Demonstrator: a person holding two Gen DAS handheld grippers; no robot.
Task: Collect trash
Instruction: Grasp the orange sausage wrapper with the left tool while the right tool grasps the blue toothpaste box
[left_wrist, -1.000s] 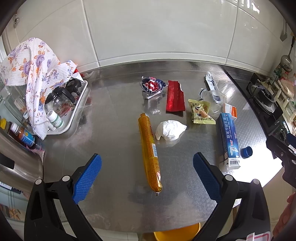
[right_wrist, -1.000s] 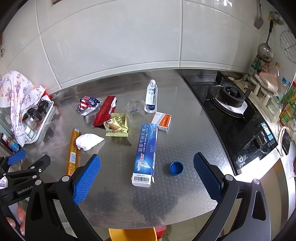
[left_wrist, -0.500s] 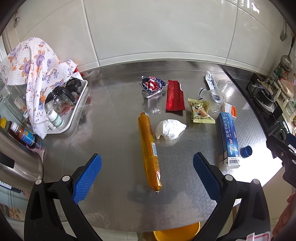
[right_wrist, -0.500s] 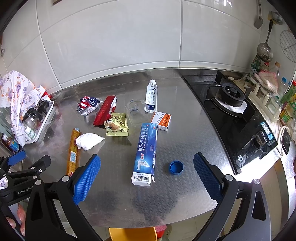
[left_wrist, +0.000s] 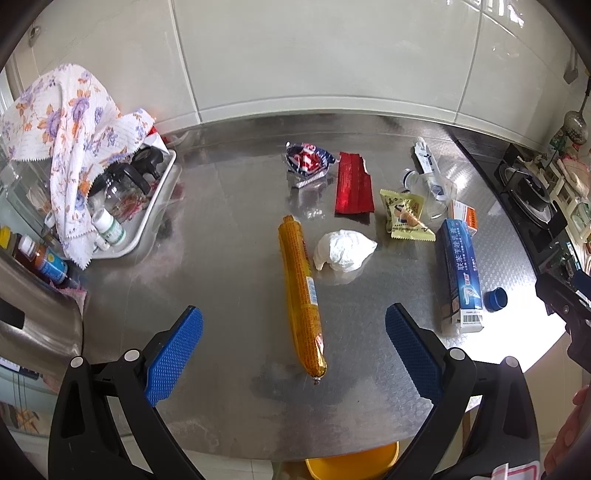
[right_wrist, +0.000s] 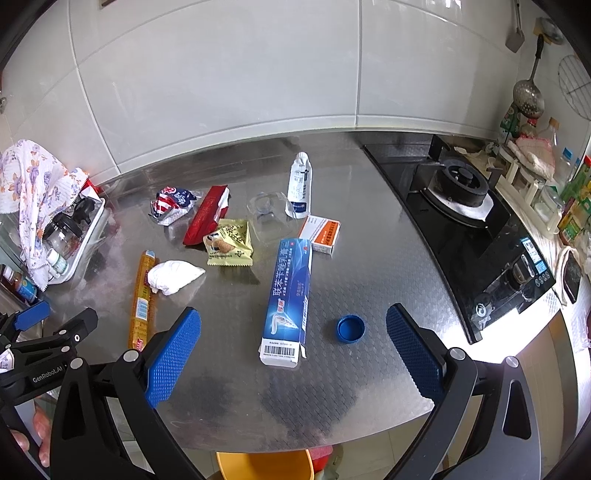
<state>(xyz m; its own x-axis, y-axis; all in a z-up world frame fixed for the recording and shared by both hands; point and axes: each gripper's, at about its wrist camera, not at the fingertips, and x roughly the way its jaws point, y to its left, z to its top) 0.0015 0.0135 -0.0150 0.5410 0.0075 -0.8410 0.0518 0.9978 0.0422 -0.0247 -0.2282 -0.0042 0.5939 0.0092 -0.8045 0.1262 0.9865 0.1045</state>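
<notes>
The left gripper (left_wrist: 293, 349) hangs over the near edge of the steel counter (left_wrist: 229, 229) with its jaws spread wide and nothing between the blue pads (left_wrist: 173, 356). The right gripper (right_wrist: 293, 350) is in the same state, jaws wide apart and holding nothing. From the left wrist view, a long yellow sausage (left_wrist: 301, 291) lies straight ahead at 12 o'clock, its near end between the two pads but not touching them. A crumpled white tissue (left_wrist: 343, 251) lies just beside the sausage at 1 o'clock. Farther back, a red wrapper (left_wrist: 352, 188) and a red, white and blue snack bag (left_wrist: 306, 164) lie near each other at 12 to 1 o'clock. A yellow snack packet (left_wrist: 406, 216) lies at 1 o'clock, and behind it a clear plastic cup (left_wrist: 428, 188) lies on its side. From the right wrist view, a blue toothpaste box (right_wrist: 288, 301) lies at 12 o'clock, pointing away from the gripper, with a blue bottle cap (right_wrist: 351, 328) just beside it at 1 o'clock. A small orange and white box (right_wrist: 321, 234) lies touching or almost touching the far end of the toothpaste box, and a white tube (right_wrist: 300, 186) lies behind it. A white tray (left_wrist: 155, 206) under a flowered cloth (left_wrist: 66, 133) stands at 10 o'clock in the left view, and a black stove (right_wrist: 461, 192) is at 2 o'clock in the right view. A yellow bin (right_wrist: 264, 465) shows below the counter edge.
</notes>
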